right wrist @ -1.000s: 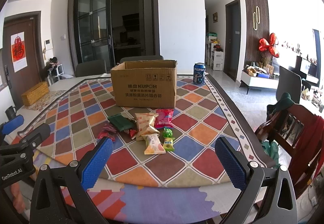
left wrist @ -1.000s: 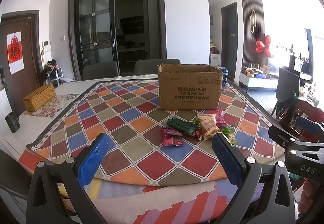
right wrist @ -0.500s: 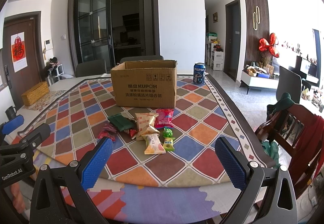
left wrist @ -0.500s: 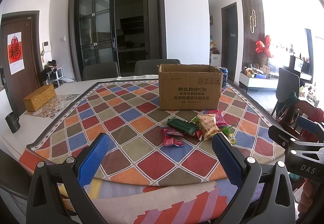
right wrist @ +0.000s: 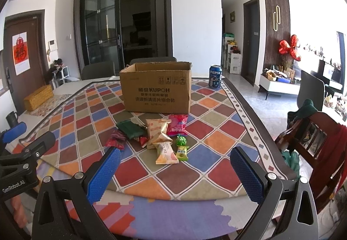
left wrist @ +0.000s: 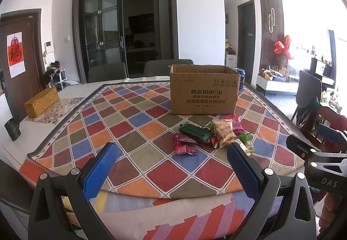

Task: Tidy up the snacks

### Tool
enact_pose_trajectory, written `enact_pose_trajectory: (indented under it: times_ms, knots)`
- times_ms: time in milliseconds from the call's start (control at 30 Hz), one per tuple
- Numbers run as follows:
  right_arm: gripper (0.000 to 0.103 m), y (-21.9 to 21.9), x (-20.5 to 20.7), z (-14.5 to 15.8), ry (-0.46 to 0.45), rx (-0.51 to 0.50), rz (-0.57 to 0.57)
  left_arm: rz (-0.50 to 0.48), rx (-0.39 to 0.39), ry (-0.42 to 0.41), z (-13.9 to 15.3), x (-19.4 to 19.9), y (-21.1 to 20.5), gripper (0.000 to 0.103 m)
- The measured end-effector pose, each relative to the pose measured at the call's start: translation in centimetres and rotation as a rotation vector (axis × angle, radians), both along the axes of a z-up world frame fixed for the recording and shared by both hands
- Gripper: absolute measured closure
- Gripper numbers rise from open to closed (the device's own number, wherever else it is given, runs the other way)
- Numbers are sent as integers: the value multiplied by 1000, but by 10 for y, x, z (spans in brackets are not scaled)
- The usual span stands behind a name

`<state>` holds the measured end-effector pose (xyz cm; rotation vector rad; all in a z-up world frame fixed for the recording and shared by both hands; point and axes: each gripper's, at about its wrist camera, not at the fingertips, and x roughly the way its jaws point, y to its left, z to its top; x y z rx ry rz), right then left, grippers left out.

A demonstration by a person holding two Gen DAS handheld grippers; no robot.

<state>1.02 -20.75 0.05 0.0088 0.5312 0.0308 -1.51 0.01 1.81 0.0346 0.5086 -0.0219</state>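
Observation:
A pile of several small snack packets (left wrist: 216, 134) lies on the checked tablecloth (left wrist: 134, 127), in front of an open brown cardboard box (left wrist: 203, 92). It holds a dark green pouch (right wrist: 130, 130), orange packets (right wrist: 157, 129), a pink packet (right wrist: 177, 125) and a green sweet (right wrist: 181, 141). The box also shows in the right wrist view (right wrist: 157, 90). My left gripper (left wrist: 173, 168) is open and empty, near the table's front edge, short of the pile. My right gripper (right wrist: 175, 171) is open and empty, also short of the pile.
A Pepsi can (right wrist: 215, 76) stands to the right behind the box. A woven basket box (left wrist: 41, 101) and a dark cup (left wrist: 12, 130) sit at the table's left. A wooden chair (right wrist: 314, 142) with clothes stands to the right. Grey chairs (left wrist: 107, 71) are behind the table.

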Motion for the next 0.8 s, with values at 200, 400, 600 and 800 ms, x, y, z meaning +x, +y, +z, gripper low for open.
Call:
enact_pose_trajectory:
  times_ms: [200, 400, 600, 800]
  knots:
    - [1, 5, 15, -5, 28, 2, 46, -8, -2, 35, -14, 16, 1, 1]
    - [1, 12, 37, -13, 66, 4, 106, -16, 0, 73, -24, 35, 2, 6]
    - [9, 16, 60, -25, 124, 21, 144, -25, 9, 95, -32, 55, -1, 10]
    - [17, 19, 86, -37, 157, 24, 165, -47, 15, 136, -46, 80, -7, 15]
